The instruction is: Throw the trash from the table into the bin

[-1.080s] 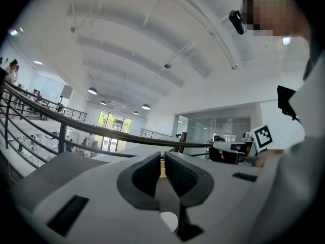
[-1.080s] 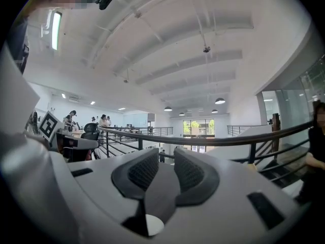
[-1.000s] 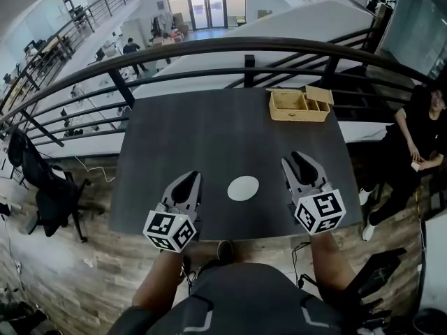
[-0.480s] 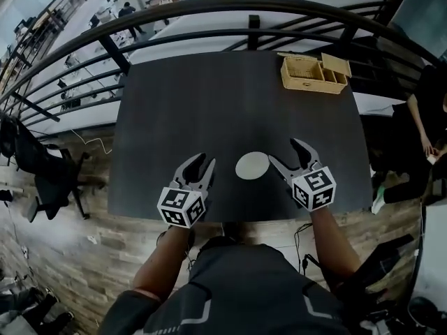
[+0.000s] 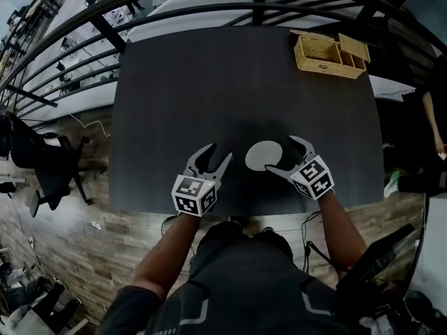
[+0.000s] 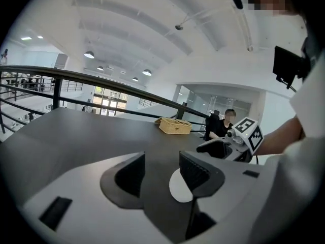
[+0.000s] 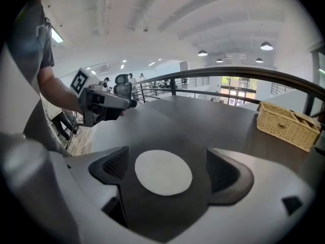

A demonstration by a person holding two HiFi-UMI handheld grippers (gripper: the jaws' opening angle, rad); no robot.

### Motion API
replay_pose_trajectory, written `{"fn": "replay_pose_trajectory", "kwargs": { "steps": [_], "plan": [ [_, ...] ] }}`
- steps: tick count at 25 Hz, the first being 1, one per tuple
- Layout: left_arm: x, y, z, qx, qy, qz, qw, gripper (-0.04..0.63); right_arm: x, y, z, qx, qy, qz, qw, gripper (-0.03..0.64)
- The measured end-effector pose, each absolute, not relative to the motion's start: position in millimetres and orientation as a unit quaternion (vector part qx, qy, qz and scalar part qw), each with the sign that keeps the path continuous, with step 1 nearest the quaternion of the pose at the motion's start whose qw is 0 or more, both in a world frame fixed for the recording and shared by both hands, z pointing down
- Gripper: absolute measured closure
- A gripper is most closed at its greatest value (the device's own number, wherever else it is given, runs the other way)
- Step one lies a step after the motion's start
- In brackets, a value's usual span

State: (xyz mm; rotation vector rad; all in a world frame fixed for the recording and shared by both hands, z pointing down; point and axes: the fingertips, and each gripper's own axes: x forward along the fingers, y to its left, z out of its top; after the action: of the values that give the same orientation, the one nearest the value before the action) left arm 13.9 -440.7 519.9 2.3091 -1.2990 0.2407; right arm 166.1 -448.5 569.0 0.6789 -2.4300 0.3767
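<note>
Head view shows both my forearms reaching forward over the near edge of the table (image 5: 209,82), grippers tilted slightly down. My left gripper (image 5: 218,153) has just been opening its jaws; they stand wide, gripping nothing. My right gripper (image 5: 283,155), also just opened wide, frames the flat white disc (image 5: 264,153) lying on the table, pads clear of it.

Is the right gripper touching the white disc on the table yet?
Apart. In the right gripper view the white disc lies between the fingers of the right gripper, which have just been opening, with bare table on both sides.
</note>
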Motion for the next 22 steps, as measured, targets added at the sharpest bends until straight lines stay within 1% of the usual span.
{"fn": "replay_pose_trajectory", "kwargs": {
  "steps": [4,6,10,17,22],
  "plan": [
    [13,-443,539,0.839,-0.472,0.101,0.251,0.368,158,-446,600,0.214,-0.907,0.142,0.334,0.104],
    [12,-443,546,0.837,-0.471,0.104,0.26,0.35,154,-443,614,0.192,-0.905,0.141,0.353,0.094],
    [13,-440,553,0.837,-0.464,0.112,0.267,0.35,147,-442,630,0.165,-0.903,0.123,0.378,0.091],
    [8,-437,558,0.838,-0.46,0.109,0.271,0.35,148,-433,669,0.121,-0.884,0.101,0.44,0.091],
    [2,-433,553,0.838,-0.462,0.099,0.274,0.35,147,-434,671,0.116,-0.888,0.099,0.434,0.092]
  ]
}}
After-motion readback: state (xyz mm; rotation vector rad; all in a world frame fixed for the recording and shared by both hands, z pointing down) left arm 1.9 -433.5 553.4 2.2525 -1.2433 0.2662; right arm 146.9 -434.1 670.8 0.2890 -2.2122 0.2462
